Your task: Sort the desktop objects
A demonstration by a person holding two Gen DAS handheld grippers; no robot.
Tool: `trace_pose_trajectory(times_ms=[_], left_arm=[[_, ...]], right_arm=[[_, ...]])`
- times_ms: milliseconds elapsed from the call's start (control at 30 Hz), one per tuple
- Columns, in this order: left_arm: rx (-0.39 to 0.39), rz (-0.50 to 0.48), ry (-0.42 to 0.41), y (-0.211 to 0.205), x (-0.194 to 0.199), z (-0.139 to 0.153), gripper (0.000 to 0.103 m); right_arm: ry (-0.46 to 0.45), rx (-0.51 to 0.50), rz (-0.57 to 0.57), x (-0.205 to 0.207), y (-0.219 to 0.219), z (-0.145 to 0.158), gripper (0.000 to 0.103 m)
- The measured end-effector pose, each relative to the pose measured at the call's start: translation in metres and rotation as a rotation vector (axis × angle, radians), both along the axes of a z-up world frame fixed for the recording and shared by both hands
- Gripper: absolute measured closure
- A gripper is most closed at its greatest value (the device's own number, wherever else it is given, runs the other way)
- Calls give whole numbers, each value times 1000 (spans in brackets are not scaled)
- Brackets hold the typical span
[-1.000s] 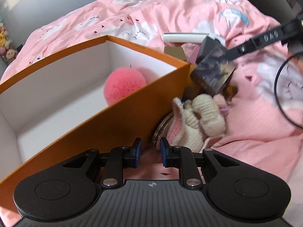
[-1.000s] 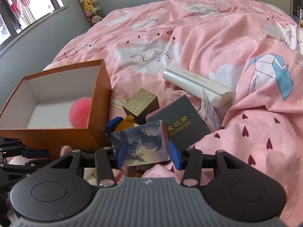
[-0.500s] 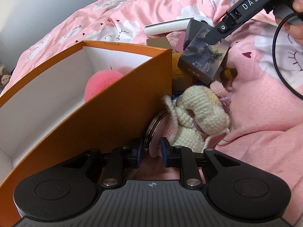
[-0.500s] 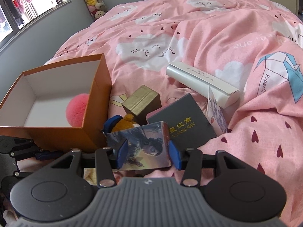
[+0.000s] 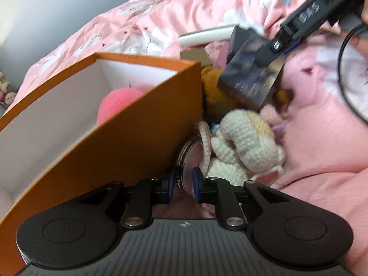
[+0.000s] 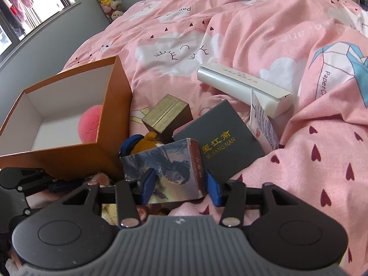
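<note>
Keyring sits between closing left tongs (beside orange box).

The left wrist camera sits low and close on the bed, looking down along its fingers past the near wall of the orange box, beside a knitted toy; its far part is blurred. The right wrist camera looks down from somewhat higher and, it seems, farther right, over the bed toward its far edge. Both views share the box, the picture box and the white tube.
</note>
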State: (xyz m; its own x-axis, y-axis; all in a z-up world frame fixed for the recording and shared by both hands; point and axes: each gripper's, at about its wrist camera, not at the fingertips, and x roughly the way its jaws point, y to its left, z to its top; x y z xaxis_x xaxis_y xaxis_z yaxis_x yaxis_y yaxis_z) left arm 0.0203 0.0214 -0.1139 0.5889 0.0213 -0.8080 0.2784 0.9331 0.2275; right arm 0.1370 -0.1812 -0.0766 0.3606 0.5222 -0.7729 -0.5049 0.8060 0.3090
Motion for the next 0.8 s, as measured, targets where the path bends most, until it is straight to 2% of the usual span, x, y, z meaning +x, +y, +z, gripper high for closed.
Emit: trace_pose_trajectory(times_ms=[33,100,267,400,433,533,633,700,800], left_arm=[[-22,-11,-9,0,-2,3,88],[-68,-39,-15,0,-5,8,93],[-63,-51,-20,-5,-2,7,93],[-101,-52,-17,-4,0,9,93],[-111,-54,-19,-4,-1,10,93],[-151,-63,-20,-5,-2,12,93],[-158,-58,-13,-12,2,10,102],[-137,-48,-13,-18,7,7,103],[-120,-43,-18,-22,10,5,103]], right_arm=[[-1,5,0,-1,-1,2,62],[-12,18,3,-4,-1,6,64],[-37,40,18,-10,0,15,64],[-49,86,43,-17,0,27,65],[-45,109,61,-19,1,30,72],[-17,168,129,-26,6,35,73],[-47,114,138,-30,17,32,73],[-40,104,107,-26,17,27,73],[-52,74,55,-22,11,25,67]])
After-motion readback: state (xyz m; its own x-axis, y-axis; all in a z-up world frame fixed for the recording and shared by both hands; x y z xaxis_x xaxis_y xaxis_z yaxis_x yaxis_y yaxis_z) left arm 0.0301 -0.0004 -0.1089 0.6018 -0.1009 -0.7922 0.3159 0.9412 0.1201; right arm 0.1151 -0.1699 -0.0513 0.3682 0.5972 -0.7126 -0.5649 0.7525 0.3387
